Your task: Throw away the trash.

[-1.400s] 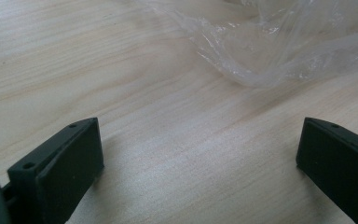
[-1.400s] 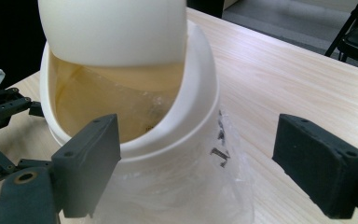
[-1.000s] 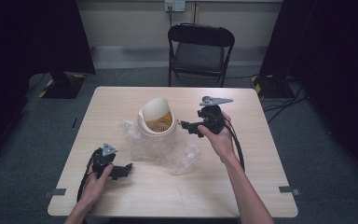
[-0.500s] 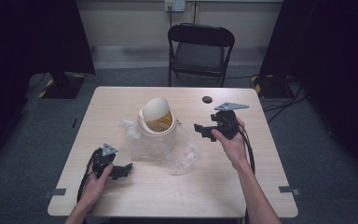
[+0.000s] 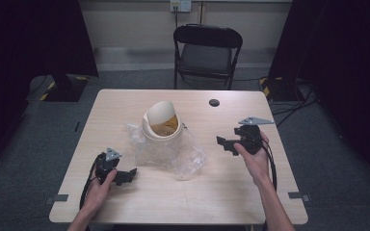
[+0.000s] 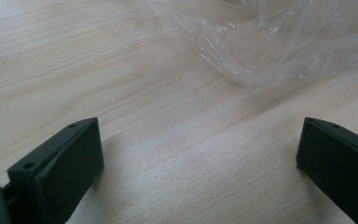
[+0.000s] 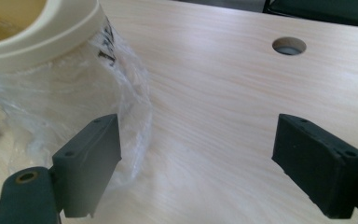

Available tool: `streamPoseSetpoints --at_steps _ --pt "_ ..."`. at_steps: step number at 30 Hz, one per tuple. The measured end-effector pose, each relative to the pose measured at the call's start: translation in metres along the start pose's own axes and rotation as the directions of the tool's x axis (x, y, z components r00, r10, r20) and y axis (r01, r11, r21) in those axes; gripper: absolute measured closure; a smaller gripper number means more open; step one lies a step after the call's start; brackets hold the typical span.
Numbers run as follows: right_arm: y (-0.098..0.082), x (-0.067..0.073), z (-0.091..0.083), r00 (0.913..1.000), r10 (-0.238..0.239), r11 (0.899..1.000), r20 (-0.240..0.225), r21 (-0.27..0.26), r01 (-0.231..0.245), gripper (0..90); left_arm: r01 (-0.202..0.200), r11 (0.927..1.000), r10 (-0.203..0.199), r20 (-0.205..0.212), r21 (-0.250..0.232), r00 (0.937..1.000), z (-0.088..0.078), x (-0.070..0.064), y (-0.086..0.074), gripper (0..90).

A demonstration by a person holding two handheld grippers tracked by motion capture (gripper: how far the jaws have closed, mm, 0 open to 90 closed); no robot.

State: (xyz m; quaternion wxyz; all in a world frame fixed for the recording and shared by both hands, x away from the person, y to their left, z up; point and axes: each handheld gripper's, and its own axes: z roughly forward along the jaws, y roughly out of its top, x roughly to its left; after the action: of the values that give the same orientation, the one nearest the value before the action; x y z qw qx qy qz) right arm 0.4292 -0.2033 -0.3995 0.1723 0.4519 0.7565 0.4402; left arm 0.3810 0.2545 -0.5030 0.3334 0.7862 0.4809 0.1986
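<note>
A cream bin with a swing lid (image 5: pixel 161 121) stands mid-table inside a crumpled clear plastic bag (image 5: pixel 166 151). My left gripper (image 5: pixel 125 176) rests near the front left of the table, open, its jaws wide apart over bare wood with the bag's edge (image 6: pixel 270 51) just ahead. My right gripper (image 5: pixel 225 144) is held to the right of the bin, open and holding nothing. In the right gripper view the bin's rim (image 7: pixel 42 42) and the bag (image 7: pixel 79 93) lie at the upper left, close to the left jaw.
The wooden table (image 5: pixel 192 197) has a round cable hole (image 5: pixel 214 102) at the back right, seen also as the hole (image 7: pixel 289 45) in the right gripper view. A black folding chair (image 5: pixel 207 53) stands behind the table. Cables trail from both grippers.
My right gripper has moved away from the bin, to the right and toward the table's front. The left gripper has stayed in place.
</note>
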Motion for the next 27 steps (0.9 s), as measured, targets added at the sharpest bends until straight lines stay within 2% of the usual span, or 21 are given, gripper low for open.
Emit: streamPoseSetpoints --at_steps 1,8,9,12,14,15,21,22,24,25,27 --pt "-0.002 -0.002 -0.001 1.0 0.0 1.0 0.004 -0.001 0.0 14.5 -0.01 0.9999 0.01 -0.002 0.005 1.0 0.0 0.001 0.0 0.0" --pt "-0.02 -0.014 -0.014 0.9989 0.015 1.0 0.045 0.015 -0.016 14.3 0.001 1.0 -0.001 0.001 0.0 1.0 0.0 0.0 0.0 0.0" --pt "-0.022 -0.016 -0.015 0.9986 0.016 1.0 0.051 0.013 -0.017 14.2 -0.01 0.9999 0.01 -0.002 0.005 0.9999 0.0 0.001 0.0 0.0" --pt "-0.029 -0.02 -0.017 0.9978 0.023 0.999 0.062 0.02 -0.024 14.3 0.003 1.0 -0.003 0.001 -0.002 1.0 0.0 0.0 0.0 0.0" --pt "-0.036 -0.023 -0.017 0.9973 0.026 0.999 0.069 0.036 -0.029 14.3 -0.007 1.0 0.007 -0.001 0.003 1.0 0.0 0.0 0.0 0.0" --pt "-0.039 -0.024 -0.016 0.9972 0.031 0.998 0.068 0.048 -0.034 14.4 0.001 1.0 -0.001 0.001 0.0 1.0 0.0 0.0 0.0 0.0" --pt "-0.059 -0.034 -0.015 0.9939 0.064 0.996 0.09 0.059 -0.069 15.0 -0.01 0.9999 0.01 -0.002 0.005 0.9999 0.0 0.001 0.0 0.0" --pt "-0.063 -0.035 -0.014 0.9929 0.071 0.995 0.096 0.068 -0.077 15.0 0.0 1.0 0.0 0.0 -0.001 1.0 0.0 0.0 0.0 0.0" --pt "-0.069 -0.038 -0.013 0.991 0.084 0.993 0.104 0.078 -0.092 15.7 -0.01 0.9999 0.01 -0.002 0.004 0.9999 0.0 0.001 0.0 0.0" --pt "-0.076 -0.041 -0.011 0.9884 0.104 0.989 0.11 0.094 -0.115 15.9 0.003 1.0 -0.003 0.001 0.0 1.0 0.0 0.0 0.0 0.0" --pt "-0.081 -0.043 -0.009 0.9873 0.108 0.988 0.117 0.102 -0.12 15.9 0.001 1.0 -0.001 0.0 0.002 1.0 0.0 0.0 0.0 0.0"
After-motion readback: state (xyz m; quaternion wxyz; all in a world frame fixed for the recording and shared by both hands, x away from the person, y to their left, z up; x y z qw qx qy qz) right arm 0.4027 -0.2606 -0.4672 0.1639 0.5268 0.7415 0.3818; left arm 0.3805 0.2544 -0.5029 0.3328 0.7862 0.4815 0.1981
